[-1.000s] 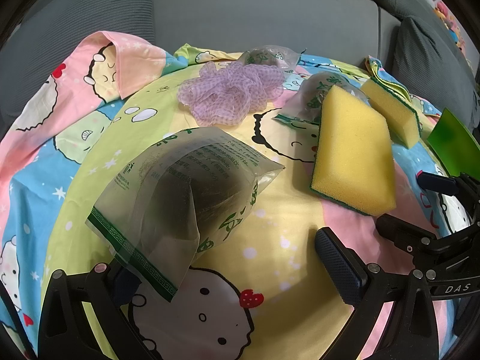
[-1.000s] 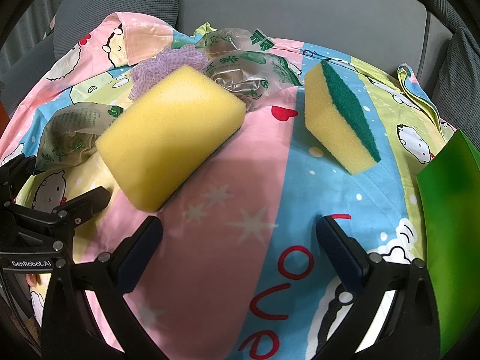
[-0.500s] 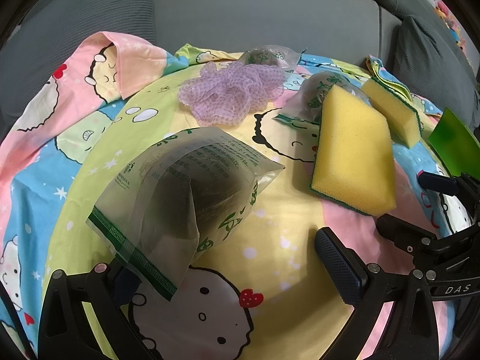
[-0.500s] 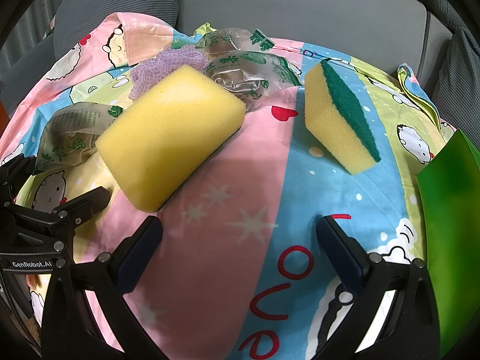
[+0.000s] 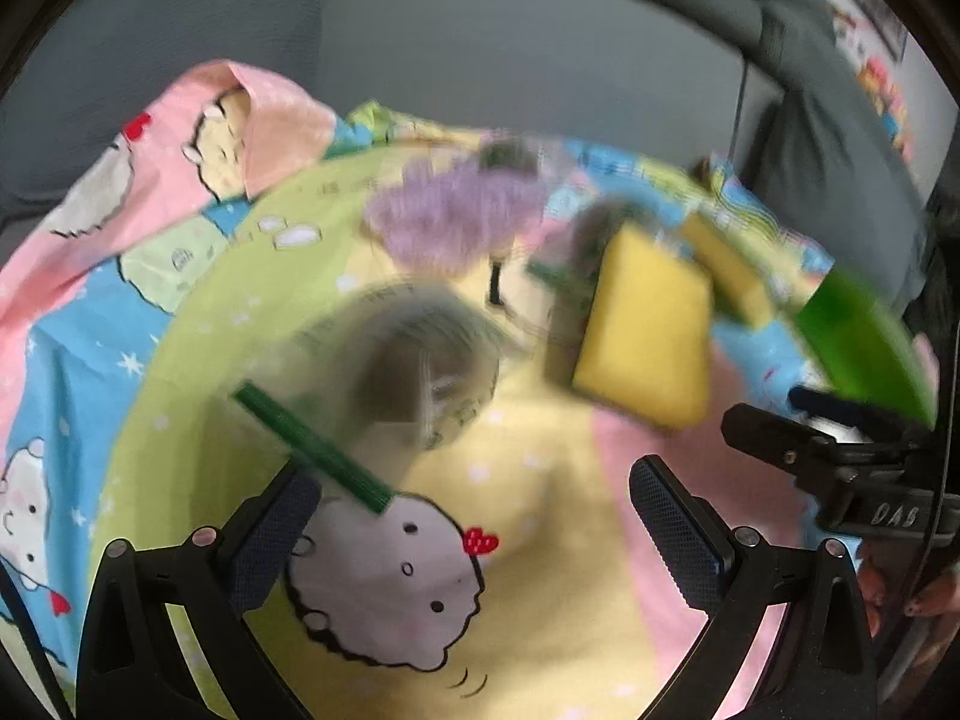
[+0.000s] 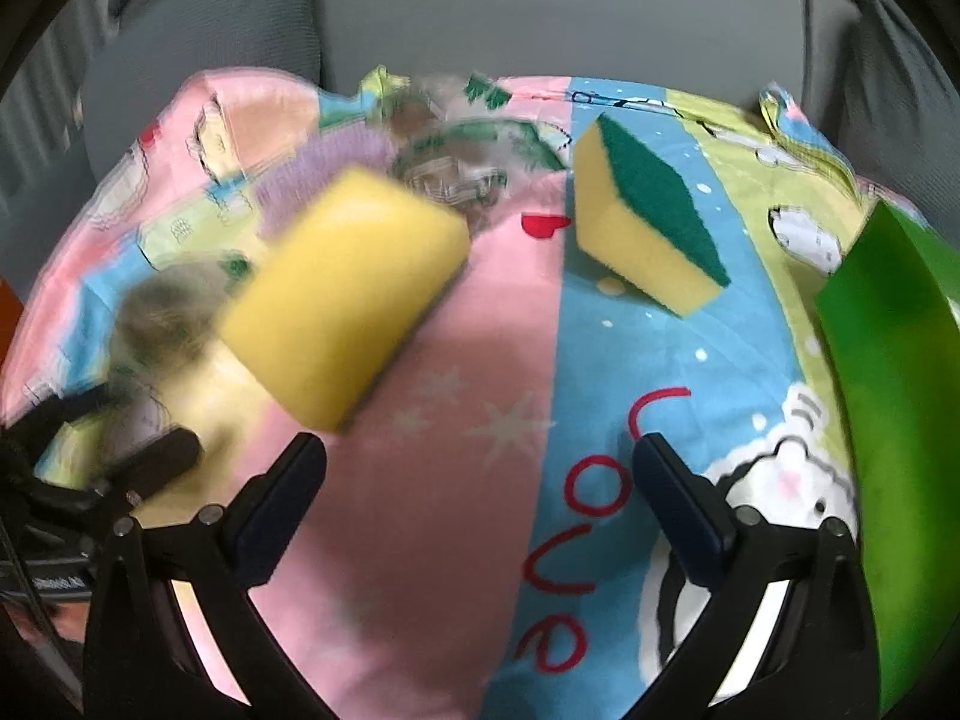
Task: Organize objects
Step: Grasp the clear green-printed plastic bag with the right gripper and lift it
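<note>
Plastic bag [image 5: 414,372]: just ahead of left gripper [image 5: 474,516], jaws wide, empty.
Right gripper [image 6: 480,492]: spread, empty.
Advice: pinch the bag's green edge squarely.

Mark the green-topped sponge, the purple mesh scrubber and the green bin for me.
green-topped sponge [image 6: 651,207]: right wrist view, green scouring face.
purple mesh scrubber [image 5: 450,216]: left wrist view, blurred middle.
green bin [image 6: 894,372]: right wrist view, side wall.

sheet [image 6: 540,420]: red "ove"; right claw mount [image 5: 870,480]: "DAS"

Plastic bag [image 5: 414,372] smeared (print unreadable), green sheet [image 6: 894,420] cut off at edge
</note>
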### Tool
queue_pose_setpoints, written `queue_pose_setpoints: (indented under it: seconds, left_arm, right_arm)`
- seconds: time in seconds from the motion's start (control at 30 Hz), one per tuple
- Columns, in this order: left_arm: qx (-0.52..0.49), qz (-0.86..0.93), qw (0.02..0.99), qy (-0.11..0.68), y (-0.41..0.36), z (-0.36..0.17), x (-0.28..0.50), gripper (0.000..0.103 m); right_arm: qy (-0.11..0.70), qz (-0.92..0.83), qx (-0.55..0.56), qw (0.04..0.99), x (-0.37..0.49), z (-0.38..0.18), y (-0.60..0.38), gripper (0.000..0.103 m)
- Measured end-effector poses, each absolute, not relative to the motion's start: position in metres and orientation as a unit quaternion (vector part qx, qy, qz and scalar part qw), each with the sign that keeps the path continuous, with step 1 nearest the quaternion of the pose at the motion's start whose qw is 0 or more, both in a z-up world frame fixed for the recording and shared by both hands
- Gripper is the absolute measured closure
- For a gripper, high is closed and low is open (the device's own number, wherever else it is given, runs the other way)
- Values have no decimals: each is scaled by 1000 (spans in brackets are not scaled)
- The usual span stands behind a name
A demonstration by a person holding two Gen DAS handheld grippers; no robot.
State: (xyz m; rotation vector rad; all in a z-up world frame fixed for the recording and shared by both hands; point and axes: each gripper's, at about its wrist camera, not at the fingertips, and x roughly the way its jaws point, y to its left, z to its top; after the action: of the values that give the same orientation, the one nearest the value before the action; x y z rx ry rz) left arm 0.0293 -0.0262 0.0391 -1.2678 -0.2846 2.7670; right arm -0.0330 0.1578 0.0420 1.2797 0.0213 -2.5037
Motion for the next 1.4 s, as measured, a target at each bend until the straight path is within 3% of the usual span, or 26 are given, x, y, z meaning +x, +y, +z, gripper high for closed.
queue_pose_setpoints:
  seconds: [0.2, 0.33, 0.6, 0.67, 0.73, 0.87, 1.1, 1.17, 1.3, 1.4]
  left_arm:
    - [-372, 910, 68, -169, -56, 67, 36, 1]
    - [-378, 905, 50, -189, -69, 65, 34, 1]
    - [-410, 882, 33, -231, -83, 44, 28, 1]
    - [-422, 874, 31, -239, -85, 36, 25, 1]
    - [-431, 865, 30, -254, -88, 29, 22, 1]
    - [-440, 854, 27, -277, -92, 18, 19, 1]
    - [-431, 857, 19, -281, -95, 18, 21, 12]
    - [-424, 858, 23, -289, -96, 17, 21, 13]
    - [-420, 858, 50, -293, -91, 17, 19, 32]
    - [-422, 861, 52, -281, -86, 19, 18, 35]
  right_arm:
    - [-77, -908, 374, 173, -14, 101, 174, 1]
    - [-140, -891, 357, 244, -11, 124, 167, 0]
    - [-140, -858, 405, 281, -40, 128, 105, 1]
    - [-150, -836, 435, 298, -54, 119, 90, 7]
    - [-144, -821, 471, 288, -68, 109, 75, 23]
    - [-85, -804, 518, 281, -76, 92, 42, 28]
    - [-40, -775, 558, 294, -88, 65, 5, 28]
    - [-30, -762, 575, 298, -91, 53, -3, 21]
    - [-19, -743, 586, 323, -86, 44, -10, 21]
    - [-6, -750, 578, 322, -82, 44, -9, 22]
